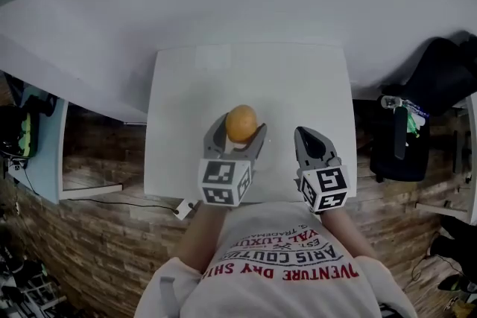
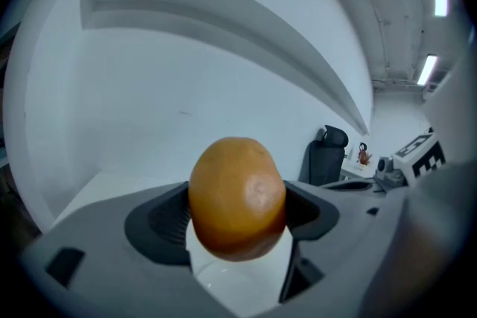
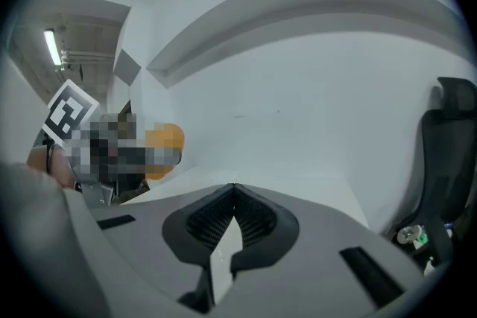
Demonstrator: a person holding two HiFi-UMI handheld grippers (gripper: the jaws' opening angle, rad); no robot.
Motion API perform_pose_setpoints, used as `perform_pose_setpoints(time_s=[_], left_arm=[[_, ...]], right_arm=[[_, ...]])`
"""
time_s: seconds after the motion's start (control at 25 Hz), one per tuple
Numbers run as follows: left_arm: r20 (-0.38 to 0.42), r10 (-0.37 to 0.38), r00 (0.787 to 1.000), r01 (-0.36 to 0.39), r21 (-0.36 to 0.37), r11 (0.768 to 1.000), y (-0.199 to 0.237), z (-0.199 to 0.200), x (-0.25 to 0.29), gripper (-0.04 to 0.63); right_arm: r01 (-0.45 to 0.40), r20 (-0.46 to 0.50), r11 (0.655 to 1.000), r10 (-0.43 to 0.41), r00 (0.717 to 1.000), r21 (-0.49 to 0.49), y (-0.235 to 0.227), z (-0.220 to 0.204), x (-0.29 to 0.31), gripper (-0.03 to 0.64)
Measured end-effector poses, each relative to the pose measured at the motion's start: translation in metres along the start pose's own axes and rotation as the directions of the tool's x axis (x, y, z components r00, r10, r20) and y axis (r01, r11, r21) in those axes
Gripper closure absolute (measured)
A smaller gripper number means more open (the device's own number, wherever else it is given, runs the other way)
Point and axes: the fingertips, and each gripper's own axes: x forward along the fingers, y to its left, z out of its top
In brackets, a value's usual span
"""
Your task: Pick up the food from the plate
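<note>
A round orange-brown piece of food (image 1: 241, 122) sits between the jaws of my left gripper (image 1: 240, 127), over the middle of the white table (image 1: 246, 74). In the left gripper view the food (image 2: 237, 197) fills the gap, with both ribbed pads (image 2: 168, 220) pressed on its sides. It hangs just above a glossy white plate (image 2: 231, 285). My right gripper (image 1: 306, 133) hovers to the right of the food, near the table's front edge. Its jaws meet tip to tip with nothing between them (image 3: 233, 187). The right gripper view shows the food (image 3: 168, 138) off to the left, partly hidden.
The table is small, with its edges close on the left and right. A black bag or chair (image 1: 440, 82) stands to the right, and a pale shelf (image 1: 37, 153) to the left. A white wall rises behind the table.
</note>
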Motion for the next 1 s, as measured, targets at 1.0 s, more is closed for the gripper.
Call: perform_pose_setpoints(time_s=[1.0], left_arm=[[0.186, -0.095, 0.978, 0.069, 0.138, 0.988, -0.002, 0.072, -0.029, 0.232]], right_arm=[[0.104, 0.196, 0.986, -0.078, 0.978, -0.127, 0.016, 0.077, -0.015, 0.606]])
